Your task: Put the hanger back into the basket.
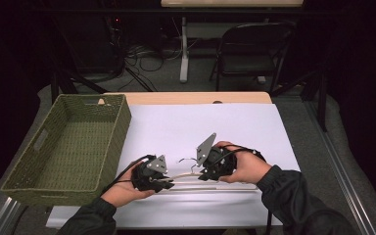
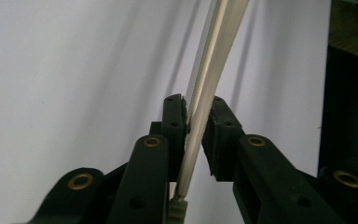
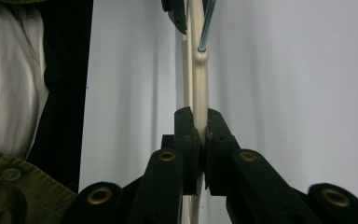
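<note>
From above, a white sheet covers the table, and a green woven basket sits at its left edge, partly over the sheet's border. A folding chair and loose cables lie on the floor beyond the far edge. Nothing stands between the basket and the hands. A pale wooden hanger lies near the front of the sheet, its long axis running left to right across the table, with its metal hook rising at the middle toward the far side. The left gripper sits at the hanger's left end, just beside the basket's near corner. The right gripper is at the hanger's middle, below the hook. Both forearms wear dark sleeves.

In the left gripper view, the hanger runs up and away between the jaws, leaning slightly right toward the top edge. The left gripper has its jaws drawn in close around the wood; the left pad touches it, while a slim gap shows on the right, so I cannot tell if the pinch is firm. White sheet lies behind.

In the right gripper view, the right gripper is pressed together on the hanger, which runs straight up from the jaws. The hook's stem enters the wood near the top. The other gripper's jaw tip shows at the top edge, and a person's clothing fills the left side.
</note>
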### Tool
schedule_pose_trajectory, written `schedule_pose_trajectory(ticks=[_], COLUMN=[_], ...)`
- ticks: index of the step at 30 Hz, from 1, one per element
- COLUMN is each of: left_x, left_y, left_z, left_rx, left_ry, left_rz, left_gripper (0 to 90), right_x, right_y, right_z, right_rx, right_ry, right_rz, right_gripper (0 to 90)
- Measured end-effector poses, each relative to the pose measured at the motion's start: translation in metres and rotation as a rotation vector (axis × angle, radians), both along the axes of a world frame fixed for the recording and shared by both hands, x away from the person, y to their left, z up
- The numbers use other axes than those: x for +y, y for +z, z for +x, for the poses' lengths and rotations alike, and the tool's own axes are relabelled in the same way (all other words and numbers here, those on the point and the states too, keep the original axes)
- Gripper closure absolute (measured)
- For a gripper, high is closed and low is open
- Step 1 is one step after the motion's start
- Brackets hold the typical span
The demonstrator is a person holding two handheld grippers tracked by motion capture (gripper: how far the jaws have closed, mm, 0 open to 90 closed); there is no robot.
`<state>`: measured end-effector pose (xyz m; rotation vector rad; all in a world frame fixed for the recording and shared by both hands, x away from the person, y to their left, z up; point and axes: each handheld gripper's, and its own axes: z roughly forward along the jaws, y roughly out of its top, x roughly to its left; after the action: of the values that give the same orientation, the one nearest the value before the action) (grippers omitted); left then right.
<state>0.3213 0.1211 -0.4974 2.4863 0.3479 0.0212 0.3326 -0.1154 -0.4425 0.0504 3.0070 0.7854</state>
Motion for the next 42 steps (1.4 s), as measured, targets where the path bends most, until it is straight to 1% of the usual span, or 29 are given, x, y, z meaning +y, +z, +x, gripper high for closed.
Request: schedule_pose_trajectory(ticks=[1, 2, 8, 14, 20, 21, 23, 24, 25, 26, 27, 28, 30, 32, 35, 37, 38, 39, 42], left_x=[0.0, 0.0, -0.003, -0.004, -0.004, -0.004, -0.005, -0.006, -0.006, -0.006, -0.006, -0.005, -0.002, 0.001, 0.006, 0.01, 0.013, 0.014, 0.021], left_y=[0.001, 0.001, 0.0, -0.001, 0.0, 0.0, 0.0, 0.0, 0.001, 0.001, 0.001, 0.002, 0.002, 0.004, 0.009, 0.014, 0.017, 0.019, 0.027], left_z=[0.0, 0.001, -0.001, -0.001, -0.002, -0.003, -0.005, -0.006, -0.007, -0.008, -0.008, -0.009, -0.01, -0.012, -0.016, -0.019, -0.021, -0.022, -0.027], left_rx=[0.003, 0.002, -0.016, -0.022, -0.028, -0.032, -0.032, -0.038, -0.041, -0.039, -0.041, -0.031, -0.026, -0.016, -0.007, 0.001, 0.001, 0.002, -0.001], left_ry=[0.003, 0.001, -0.013, -0.024, -0.056, -0.06, -0.076, -0.084, -0.079, -0.077, -0.074, -0.069, -0.057, -0.04, -0.004, 0.019, 0.039, 0.046, 0.082], left_rz=[-0.012, -0.015, 0.009, 0.012, 0.022, 0.02, 0.019, 0.02, 0.017, 0.015, 0.009, -0.001, -0.005, -0.024, -0.058, -0.076, -0.087, -0.09, -0.101], left_gripper=[76.8, 75.7, 80.3, 81.8, 84.9, 85.3, 86.3, 86.6, 86.8, 86.9, 86.9, 86.9, 87.0, 87.0, 87.1, 87.1, 87.1, 87.1, 87.0], right_x=[0.0, 0.0, 0.002, 0.002, 0.002, 0.001, 0.0, 0.0, -0.001, -0.002, -0.004, -0.005, -0.011, -0.019, -0.036, -0.045, -0.05, -0.057, -0.066], right_y=[0.0, 0.0, -0.001, -0.002, -0.002, -0.002, -0.002, -0.002, -0.002, -0.001, 0.0, 0.001, 0.005, 0.009, 0.016, 0.02, 0.022, 0.024, 0.027], right_z=[0.0, -0.001, 0.0, 0.0, -0.001, 0.0, 0.001, 0.001, 0.002, 0.002, 0.003, 0.002, 0.003, 0.003, 0.004, 0.004, 0.003, 0.002, -0.001], right_rx=[0.004, 0.006, 0.0, -0.004, -0.011, -0.015, -0.009, -0.008, -0.007, -0.008, -0.007, -0.004, -0.021, -0.041, -0.041, -0.033, -0.031, -0.039, -0.05], right_ry=[-0.003, -0.007, 0.001, 0.004, 0.002, -0.001, -0.014, -0.023, -0.036, -0.039, -0.046, -0.066, -0.086, -0.115, -0.178, -0.205, -0.214, -0.222, -0.246], right_rz=[0.001, -0.003, -0.003, -0.008, -0.009, -0.006, -0.004, -0.001, 0.001, 0.006, 0.017, 0.034, 0.06, 0.087, 0.141, 0.165, 0.177, 0.187, 0.196], right_gripper=[86.4, 86.5, 86.4, 86.3, 85.1, 84.9, 83.7, 82.7, 80.7, 77.6, 73.1, 67.1, 63.3, 59.0, 55.3, 55.3, 55.3, 55.4, 55.0])
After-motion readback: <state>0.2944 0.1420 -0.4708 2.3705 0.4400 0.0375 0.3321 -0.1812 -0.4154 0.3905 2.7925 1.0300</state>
